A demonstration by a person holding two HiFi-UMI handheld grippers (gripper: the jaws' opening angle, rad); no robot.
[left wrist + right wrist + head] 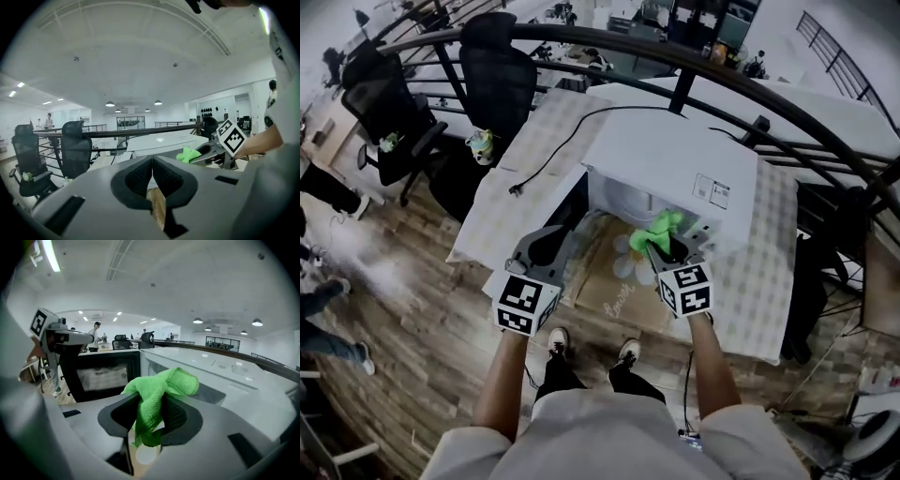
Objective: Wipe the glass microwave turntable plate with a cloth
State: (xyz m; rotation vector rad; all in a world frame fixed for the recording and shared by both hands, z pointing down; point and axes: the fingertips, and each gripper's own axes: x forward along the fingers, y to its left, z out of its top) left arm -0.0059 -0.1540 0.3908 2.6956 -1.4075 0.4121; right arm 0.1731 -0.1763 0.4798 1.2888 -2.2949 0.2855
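Cloth (165,382) between right gripper (151,411) fingers; left gripper (152,174) fingers together, empty.

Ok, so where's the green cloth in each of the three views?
Head view: green cloth right of centre, at the right gripper tips, before the white microwave.
Left gripper view: cloth right of centre, low.
Right gripper view: cloth at centre, clamped between the jaws.
Shared landmark: the microwave, in all three.

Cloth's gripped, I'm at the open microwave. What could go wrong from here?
1. The green microfibre cloth is pinched by one fold in the right hand-held gripper; it might slip out while wiping.
2. The shut, empty left hand-held gripper sits beside the open dark microwave door and might knock it.
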